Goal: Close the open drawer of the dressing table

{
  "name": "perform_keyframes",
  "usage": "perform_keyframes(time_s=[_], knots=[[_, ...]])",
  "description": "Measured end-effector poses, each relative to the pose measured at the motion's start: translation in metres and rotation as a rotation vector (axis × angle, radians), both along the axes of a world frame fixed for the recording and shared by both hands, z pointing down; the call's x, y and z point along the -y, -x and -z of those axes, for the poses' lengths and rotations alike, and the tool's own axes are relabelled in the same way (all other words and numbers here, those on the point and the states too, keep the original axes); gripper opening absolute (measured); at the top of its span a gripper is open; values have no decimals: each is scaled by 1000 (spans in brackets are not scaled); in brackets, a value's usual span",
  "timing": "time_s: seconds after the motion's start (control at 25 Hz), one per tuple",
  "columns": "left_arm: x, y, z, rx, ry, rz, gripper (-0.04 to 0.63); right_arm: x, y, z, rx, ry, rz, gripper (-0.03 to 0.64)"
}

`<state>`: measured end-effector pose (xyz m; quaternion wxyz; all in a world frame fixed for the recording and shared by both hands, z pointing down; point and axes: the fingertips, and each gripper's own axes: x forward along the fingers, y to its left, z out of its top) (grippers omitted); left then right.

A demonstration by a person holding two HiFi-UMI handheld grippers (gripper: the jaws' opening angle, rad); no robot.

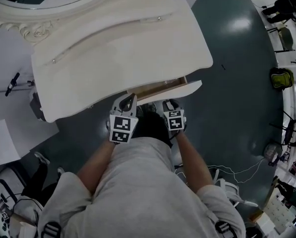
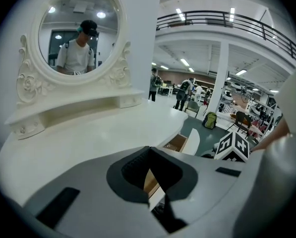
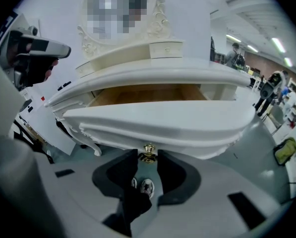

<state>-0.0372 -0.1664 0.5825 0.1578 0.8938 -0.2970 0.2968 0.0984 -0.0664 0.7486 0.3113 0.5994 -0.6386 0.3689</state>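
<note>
Right gripper view looks straight onto the drawer, which stands pulled out from under the top of the dressing table, so its bare wooden inside shows behind the white front. The long axis of the drawer front runs across this view from side to side. The right gripper points at it nearly square, from the front and a little from above. At the middle of the drawer front sits a small brass knob, just between the tips of the right jaws. These jaws stand wide apart; whether a pad touches the knob I cannot tell, but I see no clamping on it. The left gripper is at the left end of the drawer, near the corner where it goes under the top. Its jaws are together at the tips and hold nothing. By my judgement the right hand is the better placed one: the drawer lies directly ahead of its jaws, so closing needs a straight push across the long axis, toward the table. A push away from the drawer's middle could send it in askew
</note>
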Motion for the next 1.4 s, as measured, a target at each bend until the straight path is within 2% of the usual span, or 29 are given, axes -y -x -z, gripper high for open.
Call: perform_keyframes(time_s=[0.32,0.52,0.72,1.4], knots=[[7,17,0,10,-1,63,8,7,3,-4,0,21,36,132],[10,25,2,12,-5,99,8,24,4,2,-3,-15,45,132],[14,35,3,19,-1,148,8,23,4,-5,2,31,73,132],[28,53,5,19,2,216,8,39,6,-6,-12,51,131,133]])
